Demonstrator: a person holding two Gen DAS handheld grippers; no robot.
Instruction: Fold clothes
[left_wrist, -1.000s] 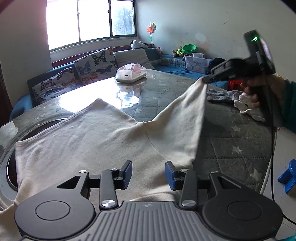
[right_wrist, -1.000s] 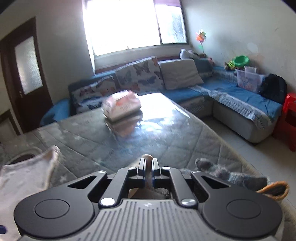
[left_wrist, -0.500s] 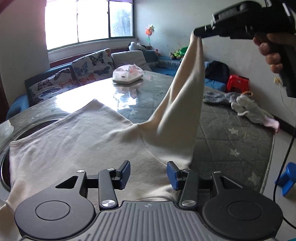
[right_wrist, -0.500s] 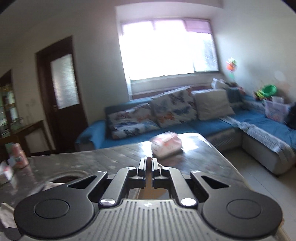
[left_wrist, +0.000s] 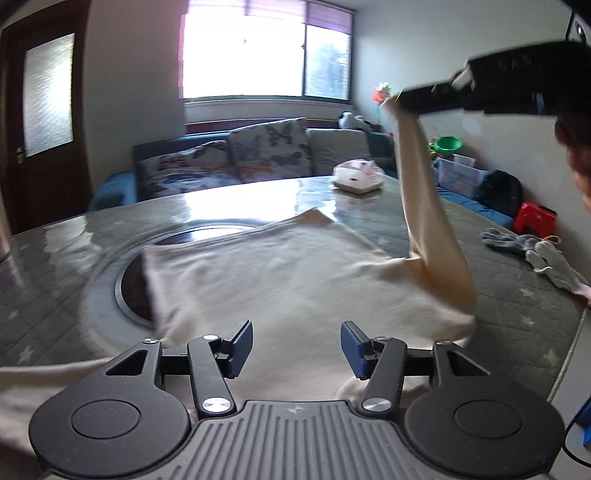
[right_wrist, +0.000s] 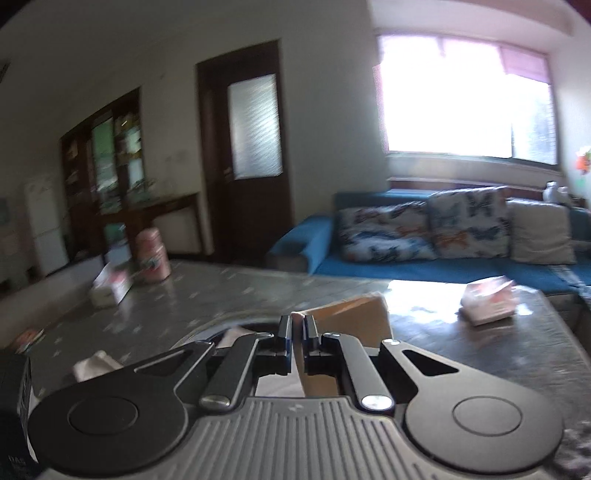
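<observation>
Right gripper (right_wrist: 297, 325) pinching soft cream shirt (left_wrist: 288, 280)

No text, brand or number can be read in these pictures. The white packet (left_wrist: 357, 176) on the far side of the surface (left_wrist: 236, 210) has some pink print, but it is too small and blurred to make out any letters. The pink tin (right_wrist: 152, 254) and the small box (right_wrist: 110, 288) beside it on the surface carry coloured labels, and motion blur hides what they say. A small round emblem (left_wrist: 294, 409) is pressed into the ribbed grey body of each tool, with no letters in it. The dark casing (left_wrist: 517, 85) at the upper right shows faint marks, and these are not legible either.
</observation>
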